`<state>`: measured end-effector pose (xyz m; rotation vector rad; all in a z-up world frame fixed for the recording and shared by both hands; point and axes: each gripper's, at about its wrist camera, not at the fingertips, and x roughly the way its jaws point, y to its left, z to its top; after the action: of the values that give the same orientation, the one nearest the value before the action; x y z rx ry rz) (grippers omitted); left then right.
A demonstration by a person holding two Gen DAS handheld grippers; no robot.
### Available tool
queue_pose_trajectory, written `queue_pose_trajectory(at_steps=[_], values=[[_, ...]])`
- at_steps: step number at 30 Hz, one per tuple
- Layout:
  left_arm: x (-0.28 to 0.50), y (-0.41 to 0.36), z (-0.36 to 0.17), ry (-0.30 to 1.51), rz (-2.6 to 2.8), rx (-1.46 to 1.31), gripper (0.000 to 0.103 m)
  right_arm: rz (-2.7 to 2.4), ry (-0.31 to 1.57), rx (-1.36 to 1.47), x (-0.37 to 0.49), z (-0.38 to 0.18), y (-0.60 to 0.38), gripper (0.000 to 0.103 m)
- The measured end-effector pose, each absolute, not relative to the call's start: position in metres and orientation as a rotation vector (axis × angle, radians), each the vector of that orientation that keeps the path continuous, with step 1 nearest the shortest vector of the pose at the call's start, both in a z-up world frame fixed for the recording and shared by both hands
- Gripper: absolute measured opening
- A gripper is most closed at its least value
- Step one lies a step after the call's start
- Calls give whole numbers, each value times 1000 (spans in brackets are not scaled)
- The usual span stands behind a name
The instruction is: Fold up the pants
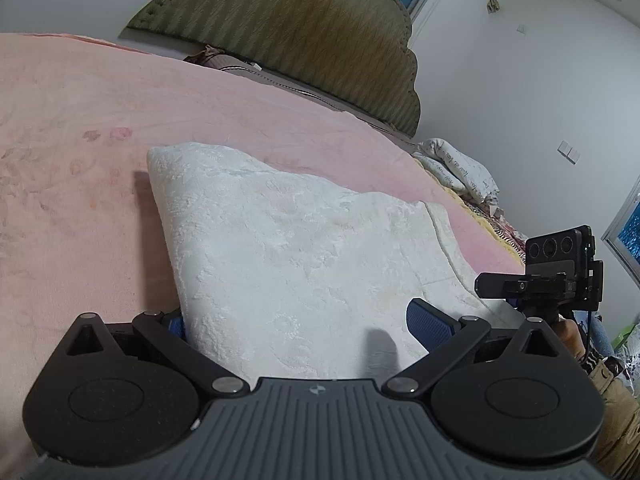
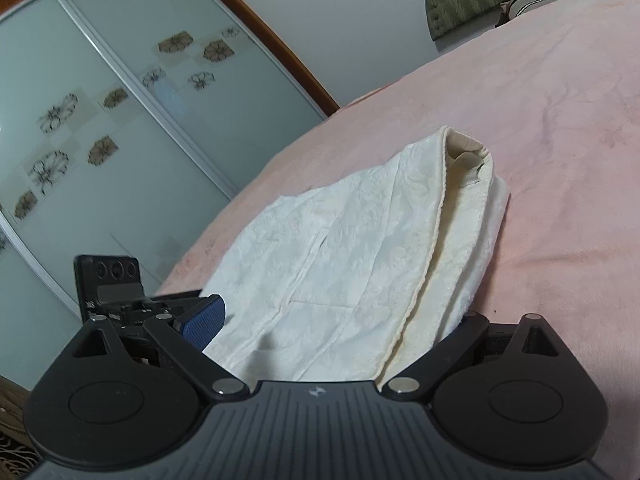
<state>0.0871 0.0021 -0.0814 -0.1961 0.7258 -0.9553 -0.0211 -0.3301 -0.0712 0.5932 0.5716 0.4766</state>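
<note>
Left wrist view: left gripper (image 1: 298, 330) has its jaws spread wide, with the white pants (image 1: 304, 248) lying between them; the left blue pad is mostly buried behind the cloth, the right pad (image 1: 430, 326) sits on top of it, not clamping. The pants lie already doubled on the pink bed cover (image 1: 80, 152), near edge toward the camera, far corner pointing at the green headboard (image 1: 304, 36). The other gripper's camera block shows at far right, just beside the same near edge. Right wrist view: right gripper (image 2: 340, 326) is also wide open, cloth running between the jaws; only the left blue pad (image 2: 204, 320) is visible, the right one is hidden under the fold. The waistband end (image 2: 468, 156) stands up a bit with the inner layer showing, so the layers aren't flush. My read: we're at the grab for the next fold. To do it well, push both grippers in until every layer sits between the pads, close at matching depth on the near edge, lift just enough to clear the bed, carry over to the far end in parallel and line up the edges before letting go. Risk: pinching only the top layer, which peels the stack open.
</note>
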Motion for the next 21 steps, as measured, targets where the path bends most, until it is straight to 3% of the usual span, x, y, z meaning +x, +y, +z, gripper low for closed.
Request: queue_pose_trajectory(at_steps=[11,14,16,19,21], values=[[79,-15,-74,738,-932,-41,102,445,600,596,-20,-69,-327,96],[77,-19,-73,738,-913,-2,101,388,602,617,-22,-69,-329,78],[76,-20,-71,735,-878,6,93,327,610,629,-25,-71,-332,47],[74,-19,-68,724,-791,23,71,291,607,645,-30,-74,-335,39],[74,-17,-65,726,-752,25,62,262,607,582,-31,-69,-326,38]])
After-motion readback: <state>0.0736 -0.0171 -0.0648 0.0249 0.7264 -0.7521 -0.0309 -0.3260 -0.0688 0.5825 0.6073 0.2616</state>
